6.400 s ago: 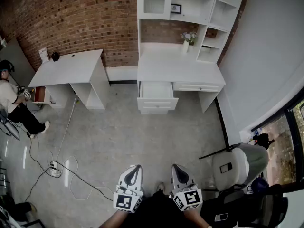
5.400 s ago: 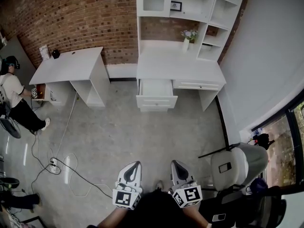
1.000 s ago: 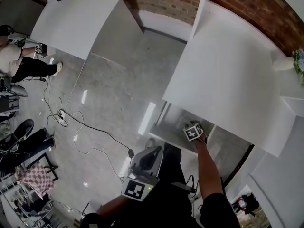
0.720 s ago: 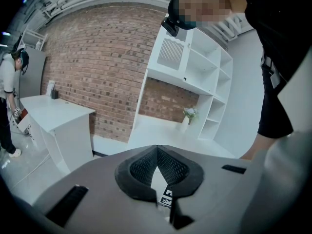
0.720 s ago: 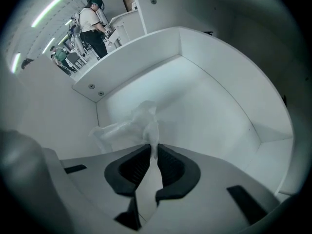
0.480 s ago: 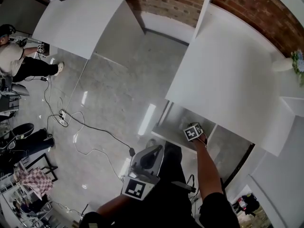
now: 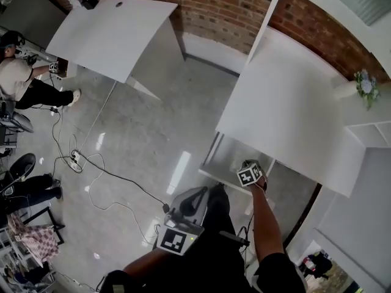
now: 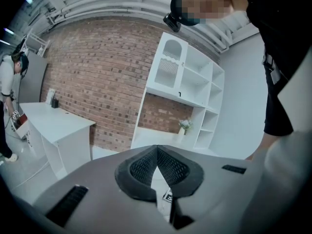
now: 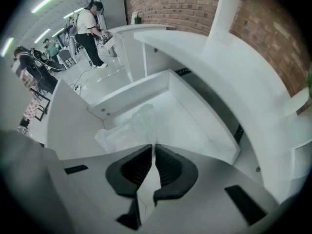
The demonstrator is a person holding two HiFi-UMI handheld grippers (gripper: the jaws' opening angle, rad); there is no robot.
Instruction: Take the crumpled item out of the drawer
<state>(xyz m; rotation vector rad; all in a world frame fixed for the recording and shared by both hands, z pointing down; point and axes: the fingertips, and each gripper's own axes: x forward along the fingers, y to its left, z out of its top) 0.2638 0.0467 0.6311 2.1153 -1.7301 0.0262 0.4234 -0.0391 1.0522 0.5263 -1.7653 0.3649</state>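
White desk [image 7: 293,102], one drawer [image 9: 129,95] — right hand-held gripper [image 9: 153,147] pinching one crumpled item [image 9: 127,128], left hand-held gripper [image 8: 157,149] closed

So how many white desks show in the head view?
2. A plain white desk stands at upper left; a white shelved desk with an open white drawer is at right. Others may lie out of frame.

Crumpled item [image 9: 127,126] near edge hidden behind right claw [image 9: 154,145]; drawer [image 7: 211,171] partly under desk top [image 7: 287,102].
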